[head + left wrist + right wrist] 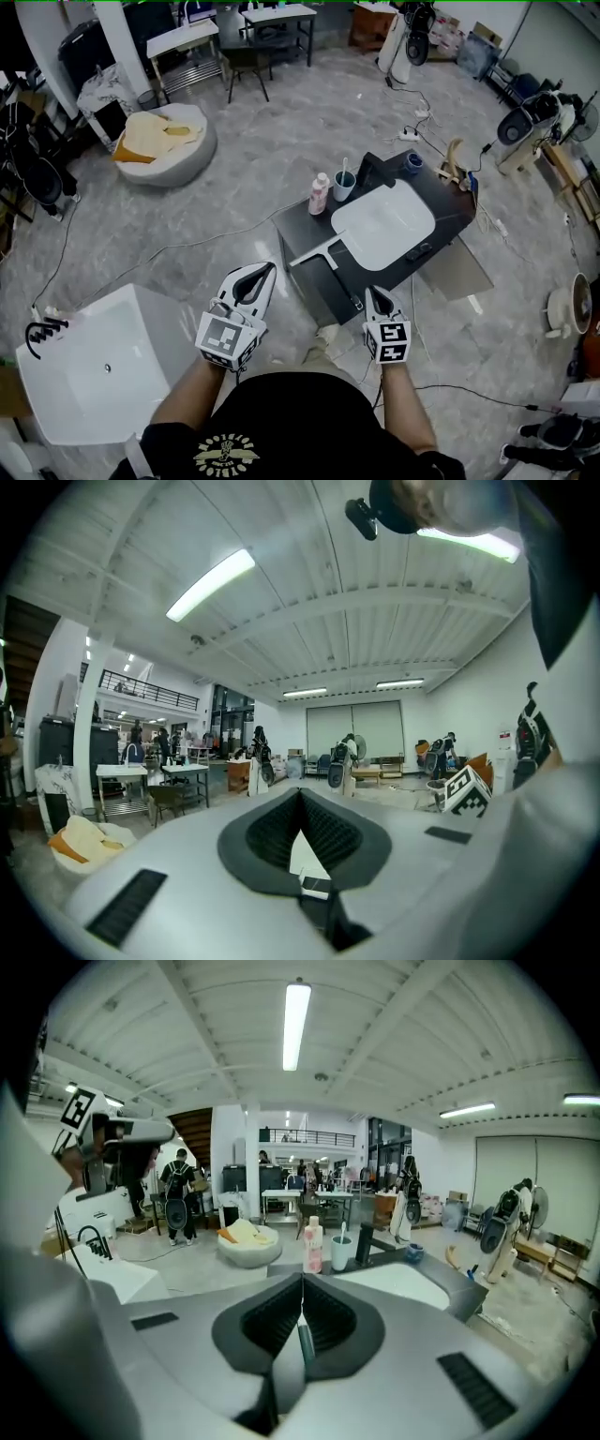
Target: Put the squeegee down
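Note:
The squeegee (317, 251), a white blade on a dark handle, lies flat on the dark vanity top (300, 225), left of the white basin (384, 227). Neither gripper touches it. My left gripper (270, 266) is raised in front of me, short of the counter's near left corner, its jaw tips together and nothing between them; the left gripper view shows the same gripper (300, 791) with tips meeting. My right gripper (372, 291) hovers off the counter's near edge, beside the handle's end, shut and empty, as the right gripper (302, 1277) shows in its own view.
A pink bottle (320, 194), a cup with a toothbrush (344, 185) and a black tap (375, 170) stand at the counter's back. A white tub (103, 366) sits at the lower left, a round cushion seat (169, 141) beyond. Cables cross the floor.

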